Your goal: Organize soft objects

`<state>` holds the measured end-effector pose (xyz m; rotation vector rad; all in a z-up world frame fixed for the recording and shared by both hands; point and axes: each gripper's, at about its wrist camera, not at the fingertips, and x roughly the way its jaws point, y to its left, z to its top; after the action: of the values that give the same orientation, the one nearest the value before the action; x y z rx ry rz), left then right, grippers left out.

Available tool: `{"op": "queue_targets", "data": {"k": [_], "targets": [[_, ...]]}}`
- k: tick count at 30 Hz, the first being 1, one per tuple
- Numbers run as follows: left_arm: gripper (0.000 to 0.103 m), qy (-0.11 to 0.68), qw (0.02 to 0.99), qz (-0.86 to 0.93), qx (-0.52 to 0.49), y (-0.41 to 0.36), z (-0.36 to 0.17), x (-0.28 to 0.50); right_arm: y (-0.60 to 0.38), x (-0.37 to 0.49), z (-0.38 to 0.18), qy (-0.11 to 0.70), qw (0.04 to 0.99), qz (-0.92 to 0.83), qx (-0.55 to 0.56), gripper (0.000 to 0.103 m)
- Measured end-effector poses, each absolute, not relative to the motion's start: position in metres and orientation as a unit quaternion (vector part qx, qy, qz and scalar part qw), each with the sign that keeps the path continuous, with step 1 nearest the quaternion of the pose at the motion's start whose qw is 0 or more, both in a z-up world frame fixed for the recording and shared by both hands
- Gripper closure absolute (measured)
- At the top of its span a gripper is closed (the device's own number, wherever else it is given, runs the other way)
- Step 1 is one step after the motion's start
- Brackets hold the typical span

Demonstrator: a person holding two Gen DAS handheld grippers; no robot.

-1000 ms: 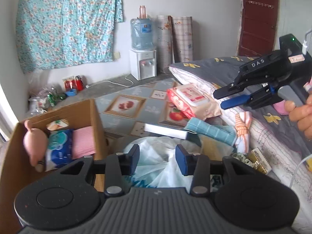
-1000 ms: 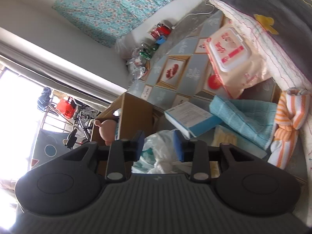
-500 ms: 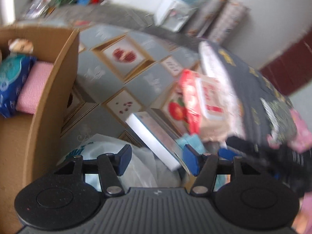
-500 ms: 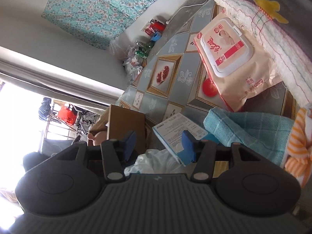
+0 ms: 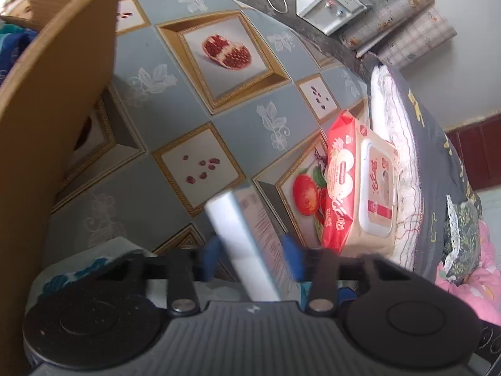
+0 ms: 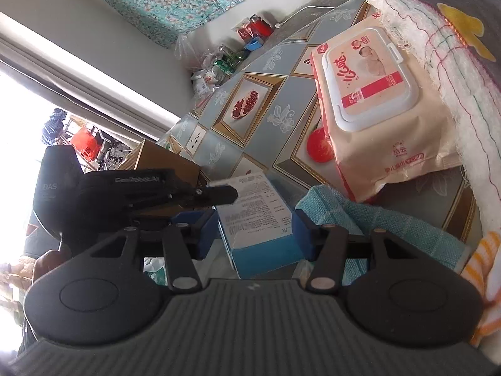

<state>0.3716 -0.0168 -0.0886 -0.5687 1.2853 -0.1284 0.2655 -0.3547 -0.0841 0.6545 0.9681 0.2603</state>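
Observation:
A white and blue box [image 5: 250, 244] lies on the patterned floor; it also shows in the right wrist view [image 6: 256, 219]. My left gripper [image 5: 252, 261] is open with its jaws either side of the box. My right gripper [image 6: 253, 233] is open, jaws also either side of it. The left gripper shows in the right wrist view [image 6: 219, 192], over the box's far corner. A pink pack of wet wipes [image 5: 357, 181] lies beside the bedding, also in the right wrist view [image 6: 375, 94]. A teal towel [image 6: 385, 219] lies by the box.
A cardboard box [image 5: 47, 100] with soft items stands at the left. A grey quilt [image 5: 438, 156] is at the right. A white plastic bag [image 5: 94, 257] lies under my left gripper. An orange striped cloth [image 6: 479, 269] is at the right edge. A water dispenser [image 5: 332, 6] stands far back.
Both grippers have opened wider and come down and forward onto the white and blue box. The left gripper has swung from facing the room to facing the floor.

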Motion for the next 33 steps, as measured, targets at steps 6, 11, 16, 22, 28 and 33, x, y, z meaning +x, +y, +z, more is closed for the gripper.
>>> {"op": "queue_targets", "data": {"k": [6, 11, 16, 22, 28, 33], "targets": [[0.079, 0.567, 0.783, -0.062, -0.248, -0.023, -0.078, 0.366, -0.356, 0.262, -0.08, 0.451, 0.83, 0.123, 0.304, 0.051], [0.082, 0.537, 0.805, -0.084, -0.236, -0.021, -0.045, 0.346, -0.346, 0.25, -0.058, 0.432, 0.835, 0.152, 0.304, 0.051], [0.082, 0.497, 0.832, -0.097, -0.228, -0.006, 0.0, 0.314, -0.32, 0.235, -0.021, 0.4, 0.844, 0.2, 0.296, 0.051], [0.082, 0.442, 0.867, -0.098, -0.208, 0.035, 0.056, 0.257, -0.279, 0.211, 0.02, 0.381, 0.843, 0.259, 0.277, 0.051], [0.082, 0.392, 0.898, -0.051, -0.194, 0.103, 0.096, 0.197, -0.244, 0.197, 0.039, 0.383, 0.84, 0.285, 0.257, 0.051], [0.082, 0.406, 0.903, 0.013, -0.139, 0.14, 0.093, 0.177, -0.226, 0.193, 0.037, 0.396, 0.834, 0.287, 0.255, 0.051]]}}
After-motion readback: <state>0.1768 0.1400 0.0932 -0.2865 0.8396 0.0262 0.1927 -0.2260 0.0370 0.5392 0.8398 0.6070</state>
